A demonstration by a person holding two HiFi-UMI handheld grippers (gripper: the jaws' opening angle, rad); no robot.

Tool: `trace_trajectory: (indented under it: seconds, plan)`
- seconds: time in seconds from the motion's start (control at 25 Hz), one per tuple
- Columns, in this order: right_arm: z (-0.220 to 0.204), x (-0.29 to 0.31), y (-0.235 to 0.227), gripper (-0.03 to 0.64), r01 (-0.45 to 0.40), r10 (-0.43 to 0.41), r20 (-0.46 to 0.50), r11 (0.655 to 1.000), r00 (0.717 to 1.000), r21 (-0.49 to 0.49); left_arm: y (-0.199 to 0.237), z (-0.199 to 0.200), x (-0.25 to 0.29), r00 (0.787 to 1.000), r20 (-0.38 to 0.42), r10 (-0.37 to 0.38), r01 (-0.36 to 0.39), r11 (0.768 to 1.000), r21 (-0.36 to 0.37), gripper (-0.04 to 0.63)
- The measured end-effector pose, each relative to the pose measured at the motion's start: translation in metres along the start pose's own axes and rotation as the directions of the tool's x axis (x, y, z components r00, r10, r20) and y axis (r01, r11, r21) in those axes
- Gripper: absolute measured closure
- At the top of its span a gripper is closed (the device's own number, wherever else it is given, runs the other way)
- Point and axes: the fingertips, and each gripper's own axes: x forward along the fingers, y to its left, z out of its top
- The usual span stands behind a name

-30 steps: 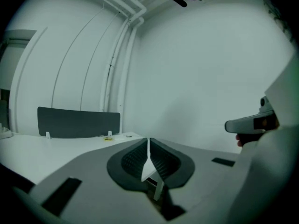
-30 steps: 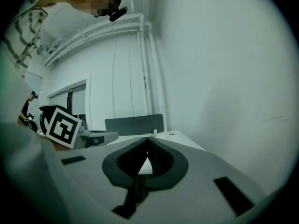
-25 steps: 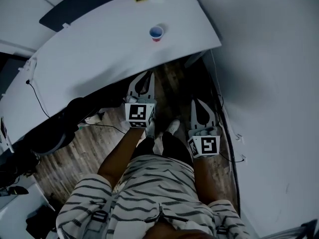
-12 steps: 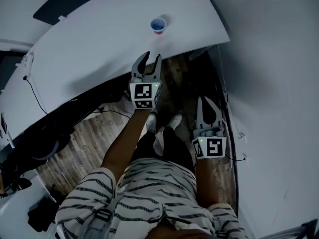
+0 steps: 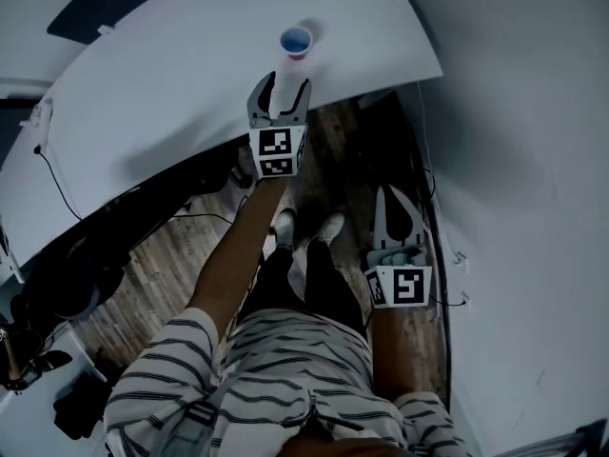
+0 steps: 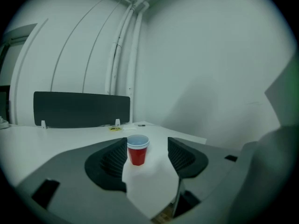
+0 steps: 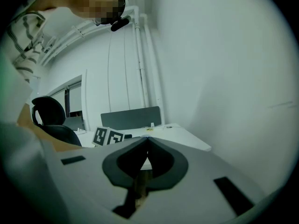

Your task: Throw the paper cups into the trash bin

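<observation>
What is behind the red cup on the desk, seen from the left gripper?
Behind the cup, a small yellow item lies on the desk. A dark panel stands back left at its far edge, with white wall beyond. What sits directly behind the panel is covered.

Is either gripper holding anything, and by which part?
Nothing is held. The left gripper has just been opening; its fingers stand apart, nothing between them, short of the red cup. The right gripper is shut, empty.
</observation>
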Motion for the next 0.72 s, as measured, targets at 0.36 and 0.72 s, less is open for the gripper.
trace_trajectory:
  seconds: [0.36, 0.72]
  plan:
    - [-0.006, 0.012, -0.007, 0.607, 0.014, -0.014, -0.013, 1.0, 1.0, -0.005, 0.021, -0.026, 0.048, 0.998, -0.054, 0.022, -0.022, 1.0, 0.015, 0.29]
    - [-0.016, 0.018, -0.011, 0.607, 0.031, -0.031, -0.026, 1.0, 0.999, 0.002, 0.026, -0.043, 0.084, 0.994, -0.1, 0.043, -0.041, 0.999, 0.024, 0.276]
